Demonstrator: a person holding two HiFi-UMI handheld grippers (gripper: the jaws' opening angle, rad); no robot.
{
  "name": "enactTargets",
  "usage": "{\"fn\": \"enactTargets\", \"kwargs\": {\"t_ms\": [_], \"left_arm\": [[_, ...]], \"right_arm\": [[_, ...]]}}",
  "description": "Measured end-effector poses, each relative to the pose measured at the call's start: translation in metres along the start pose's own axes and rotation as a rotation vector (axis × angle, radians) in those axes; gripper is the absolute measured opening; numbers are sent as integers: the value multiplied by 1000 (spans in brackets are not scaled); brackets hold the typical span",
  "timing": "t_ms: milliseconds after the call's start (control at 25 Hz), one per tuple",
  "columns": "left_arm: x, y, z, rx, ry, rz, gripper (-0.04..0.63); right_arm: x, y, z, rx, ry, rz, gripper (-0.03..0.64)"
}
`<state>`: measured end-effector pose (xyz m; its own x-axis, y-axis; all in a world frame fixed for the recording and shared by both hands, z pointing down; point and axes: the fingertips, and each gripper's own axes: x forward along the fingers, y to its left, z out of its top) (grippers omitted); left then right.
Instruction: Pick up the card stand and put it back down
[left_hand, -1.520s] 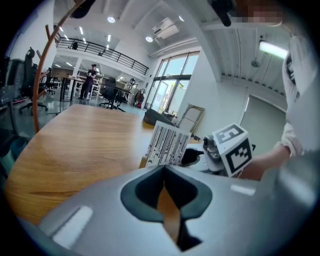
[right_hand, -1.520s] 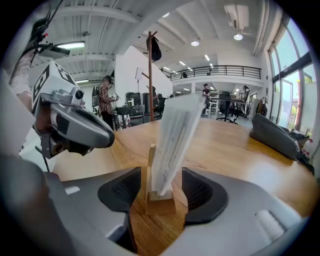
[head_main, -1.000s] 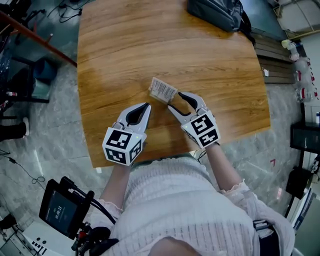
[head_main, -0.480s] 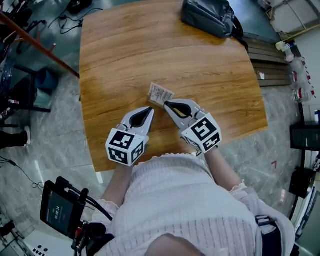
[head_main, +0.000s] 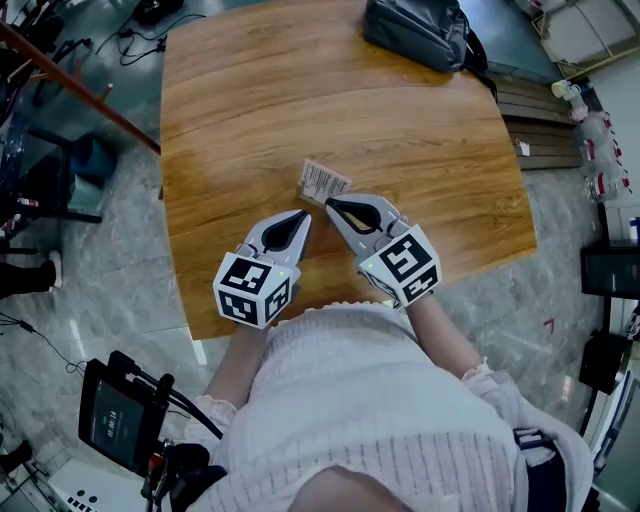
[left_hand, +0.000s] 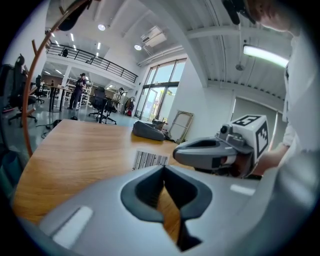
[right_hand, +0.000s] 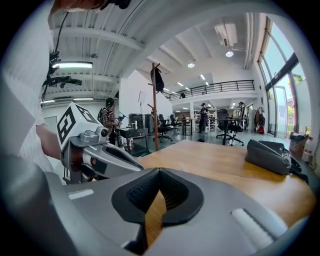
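as stand (head_main: 325, 179) rests, right gripper (head_main: 331, 204) closed

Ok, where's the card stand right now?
In the head view the card stand sits on the wooden table, just beyond the tips of the left tool and right tool, nearer the right.

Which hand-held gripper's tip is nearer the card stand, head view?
The right hand-held gripper: its shut tip nearly meets the card stand's near edge, while the left hand-held gripper sits visibly short of it, lower left.
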<state>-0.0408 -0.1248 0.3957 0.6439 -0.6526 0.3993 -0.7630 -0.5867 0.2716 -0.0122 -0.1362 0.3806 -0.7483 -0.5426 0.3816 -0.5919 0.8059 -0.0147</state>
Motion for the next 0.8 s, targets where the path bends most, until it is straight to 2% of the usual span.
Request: {"fn": "enactTargets", "kwargs": {"t_ms": [160, 440, 640, 800], "left_arm": [[0, 0, -1, 13, 2, 2, 8], [1, 0, -2, 19, 4, 3, 8], [-1, -1, -3, 19, 6, 1, 8], [-1, -1, -1, 11, -5, -5, 8]], "right_arm": [[2, 5, -1, 4, 4, 5, 0], [-1, 2, -6, -62, 37, 0, 0], [-5, -3, -8, -40, 36, -25, 0], [-4, -1, -12, 0, 37, -4, 0]]}}
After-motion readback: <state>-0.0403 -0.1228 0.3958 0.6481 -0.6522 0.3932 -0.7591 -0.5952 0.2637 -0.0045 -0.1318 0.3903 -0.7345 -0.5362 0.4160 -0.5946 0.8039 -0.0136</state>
